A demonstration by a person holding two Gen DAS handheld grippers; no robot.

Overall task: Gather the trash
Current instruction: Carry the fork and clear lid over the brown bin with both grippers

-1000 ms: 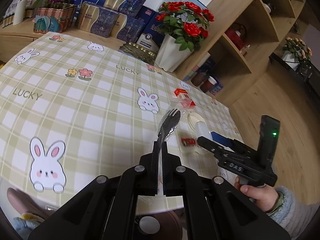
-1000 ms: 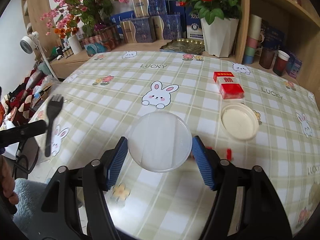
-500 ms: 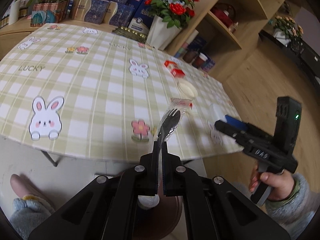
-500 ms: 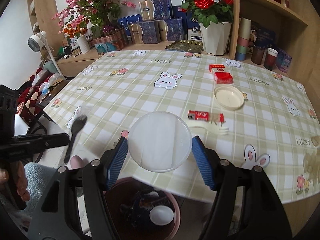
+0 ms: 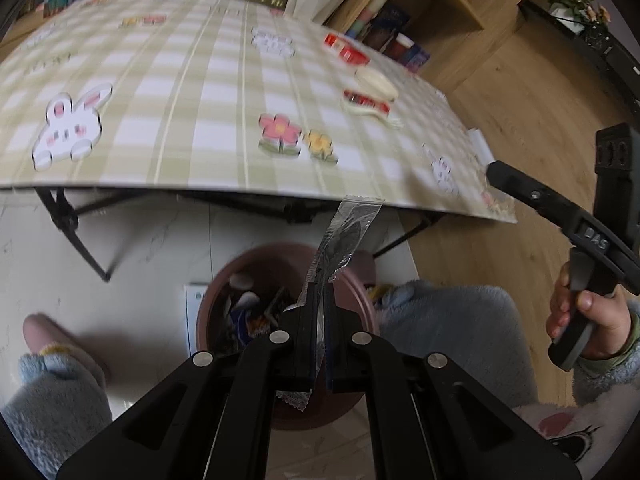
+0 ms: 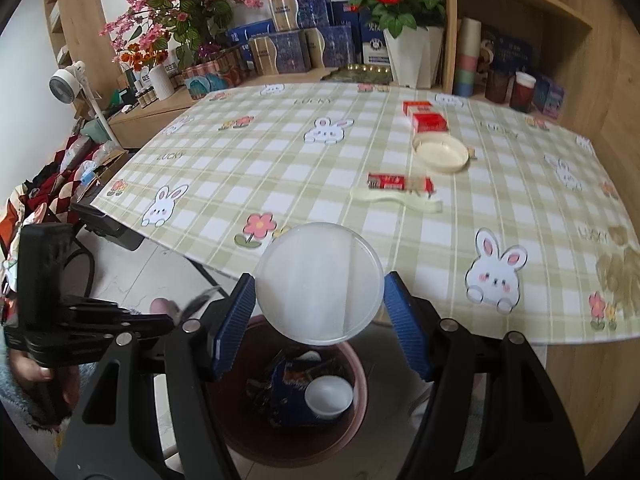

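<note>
My left gripper is shut on a black plastic fork in a clear wrapper and holds it over the brown trash bin on the floor. My right gripper is shut on a clear round plastic lid, held above the same bin, which holds wrappers and a white cup. On the table lie a red wrapper, a cream plastic fork, a cream lid and red boxes.
The checked table edge hangs just above and beyond the bin. Black table legs stand to the left. Slippered feet flank the bin. Flower pots, boxes and wooden shelves stand behind the table.
Both grippers have pulled back from the table and dropped toward the floor. The wrapped fork and the clear lid now hang over the trash bin.
</note>
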